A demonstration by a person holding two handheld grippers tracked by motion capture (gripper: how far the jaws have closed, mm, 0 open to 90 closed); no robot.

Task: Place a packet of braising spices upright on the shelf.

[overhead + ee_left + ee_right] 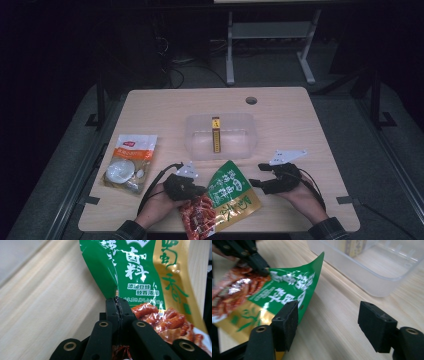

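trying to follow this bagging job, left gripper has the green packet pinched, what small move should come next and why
Probably close the right gripper on the green sauce packet's free edge. The left gripper is shut on one edge, while the right's jaws stand open with the packet just beside one pad, not pressed. A second grip would steady it for lifting toward the clear plastic bin.

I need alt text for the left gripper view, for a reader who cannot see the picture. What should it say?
The left gripper has its black fingers shut on the edge of a green and gold snack packet, which shows white lettering and a picture of reddish food. Pale wooden table lies under it.
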